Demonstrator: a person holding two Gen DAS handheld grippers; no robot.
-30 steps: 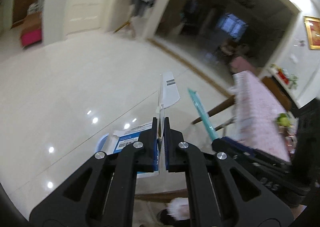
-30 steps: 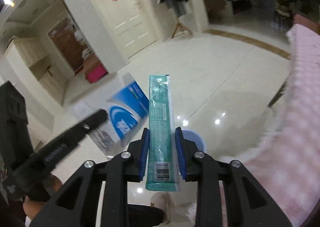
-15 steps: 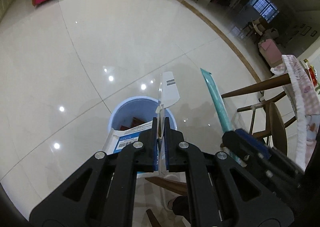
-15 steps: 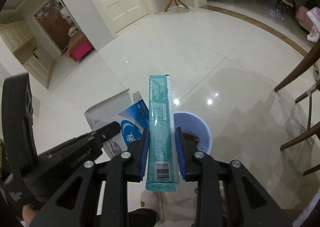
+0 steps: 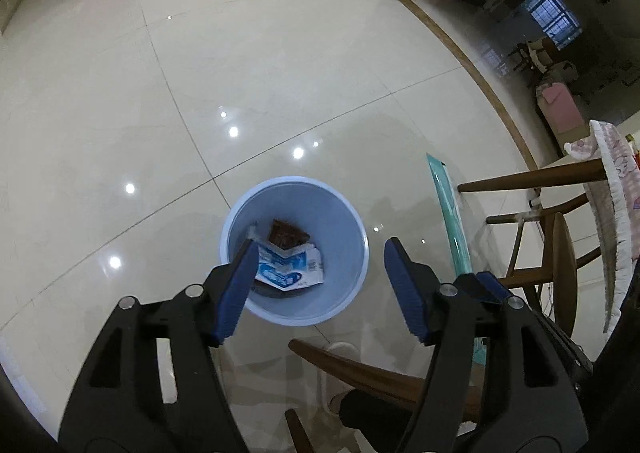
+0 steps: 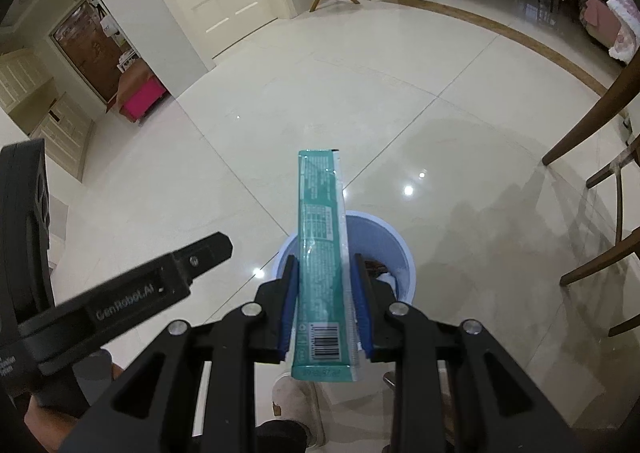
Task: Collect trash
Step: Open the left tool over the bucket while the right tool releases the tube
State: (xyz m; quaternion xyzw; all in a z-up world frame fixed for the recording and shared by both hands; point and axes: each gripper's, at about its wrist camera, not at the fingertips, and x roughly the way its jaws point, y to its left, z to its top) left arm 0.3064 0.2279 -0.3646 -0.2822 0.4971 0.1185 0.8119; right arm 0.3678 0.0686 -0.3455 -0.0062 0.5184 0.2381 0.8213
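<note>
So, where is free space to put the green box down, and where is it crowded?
Free: the bin's far inner side beyond the blue-white carton, and bare floor past the rim. Crowded: near the wooden chair legs, the right gripper and its green box.

Readable lettering at the bin

"GenRobot.AI" stands in pale letters along the black side of the left gripper [image 6: 132, 293], seen from the right wrist. The teal wrapper [image 6: 322, 265] carries a barcode and blocks of small print, too fine to read. The blue-and-white carton [image 5: 288, 263] shows only illegible print.
</note>
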